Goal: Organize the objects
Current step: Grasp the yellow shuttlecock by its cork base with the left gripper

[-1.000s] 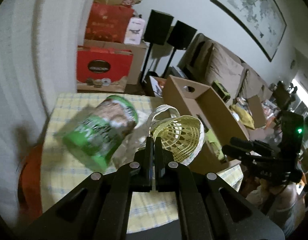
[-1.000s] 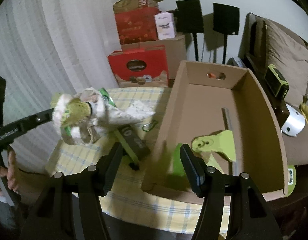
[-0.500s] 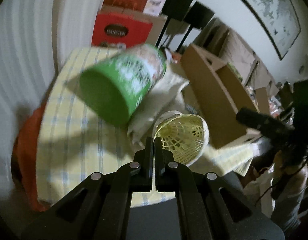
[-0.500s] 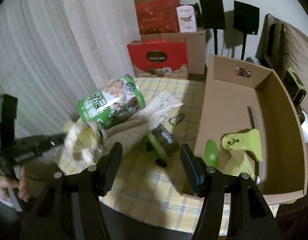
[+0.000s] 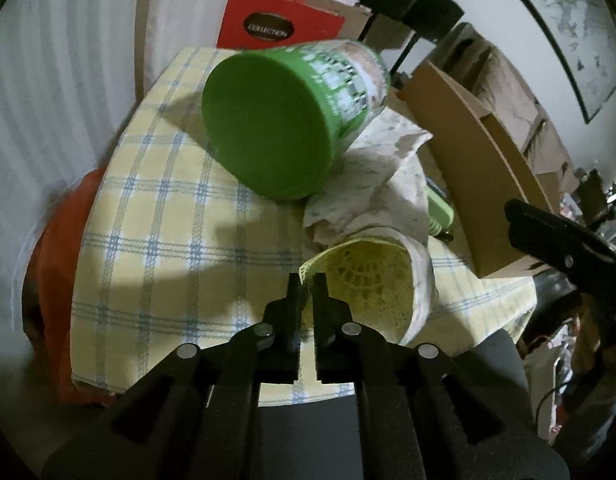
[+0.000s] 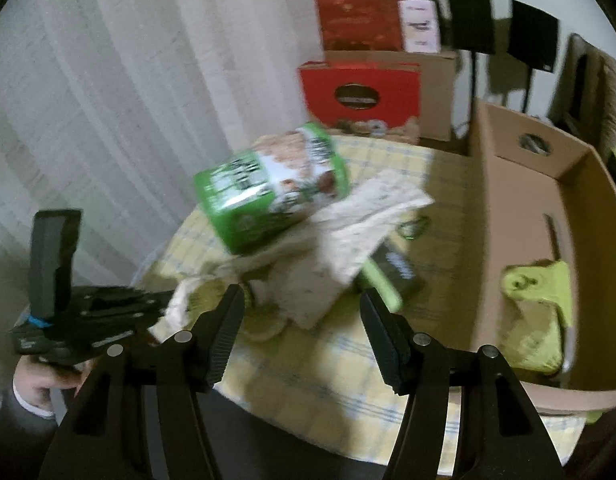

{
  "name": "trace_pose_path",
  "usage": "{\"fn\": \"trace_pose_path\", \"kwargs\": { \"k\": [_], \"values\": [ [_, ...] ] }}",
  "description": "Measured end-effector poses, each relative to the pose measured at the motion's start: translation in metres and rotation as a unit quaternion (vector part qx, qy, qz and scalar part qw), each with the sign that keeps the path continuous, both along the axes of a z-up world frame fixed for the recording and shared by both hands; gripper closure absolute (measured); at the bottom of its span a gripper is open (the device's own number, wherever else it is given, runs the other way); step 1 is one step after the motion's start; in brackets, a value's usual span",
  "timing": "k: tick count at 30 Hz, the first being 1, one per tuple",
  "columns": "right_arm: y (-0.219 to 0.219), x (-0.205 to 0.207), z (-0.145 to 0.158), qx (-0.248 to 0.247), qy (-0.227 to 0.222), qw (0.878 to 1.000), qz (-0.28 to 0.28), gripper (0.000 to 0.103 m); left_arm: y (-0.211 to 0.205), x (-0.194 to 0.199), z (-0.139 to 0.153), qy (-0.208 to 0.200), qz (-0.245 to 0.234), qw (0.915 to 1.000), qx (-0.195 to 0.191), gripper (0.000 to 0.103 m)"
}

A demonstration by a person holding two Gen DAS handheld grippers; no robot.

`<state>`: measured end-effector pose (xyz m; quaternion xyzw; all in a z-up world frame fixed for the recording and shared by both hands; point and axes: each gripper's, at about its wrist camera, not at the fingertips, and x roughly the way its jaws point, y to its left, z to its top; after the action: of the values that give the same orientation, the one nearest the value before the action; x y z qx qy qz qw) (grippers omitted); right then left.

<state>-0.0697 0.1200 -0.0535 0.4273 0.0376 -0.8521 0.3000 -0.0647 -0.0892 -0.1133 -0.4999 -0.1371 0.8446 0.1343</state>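
A yellow mesh basket [image 5: 368, 280] with a white band lies on its side on the checked tablecloth [image 5: 155, 240]. My left gripper [image 5: 305, 280] has the basket's rim between its fingertips, and its jaws are opening, a narrow gap showing. A green canister [image 5: 291, 120] lies tipped on a white speckled cloth [image 5: 380, 176]. In the right wrist view my right gripper [image 6: 301, 308] hangs open and empty over that cloth [image 6: 348, 240], near a green and black device [image 6: 388, 276]. The canister [image 6: 267, 196] is behind it.
A cardboard box [image 6: 488, 200] stands at the table's right with a lime-green clip [image 6: 536, 280] inside. A small carabiner [image 6: 412, 228] lies by the box wall. Red boxes [image 6: 360, 92] and black speakers stand behind the table. An orange seat [image 5: 63, 248] shows at the left.
My left gripper came down with the basket until it rests on the tablecloth, and its fingers have parted slightly. My right gripper swung left, from over the box to over the cloth.
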Motion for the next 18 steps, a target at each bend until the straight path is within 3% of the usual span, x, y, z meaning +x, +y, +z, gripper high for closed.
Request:
{"fn": "trace_pose_path", "kwargs": {
  "k": [4, 7, 11, 18],
  "values": [
    [-0.015, 0.001, -0.007, -0.002, -0.009, 1.0, 0.015, 0.041, -0.005, -0.003, -0.005, -0.007, 0.009, 0.9999, 0.006, 0.094],
    [-0.017, -0.001, -0.012, 0.001, -0.014, 1.0, 0.01, 0.041, -0.01, -0.004, -0.004, -0.01, 0.019, 0.9998, 0.007, 0.087],
    [-0.012, -0.003, -0.02, 0.013, -0.02, 1.0, -0.004, 0.041, -0.022, -0.002, 0.006, 0.004, 0.04, 0.9992, 0.0, 0.069],
    [-0.01, -0.011, -0.034, 0.022, -0.027, 0.999, -0.009, 0.041, -0.019, 0.007, 0.021, 0.013, 0.015, 0.9994, 0.03, 0.069]
  ]
}}
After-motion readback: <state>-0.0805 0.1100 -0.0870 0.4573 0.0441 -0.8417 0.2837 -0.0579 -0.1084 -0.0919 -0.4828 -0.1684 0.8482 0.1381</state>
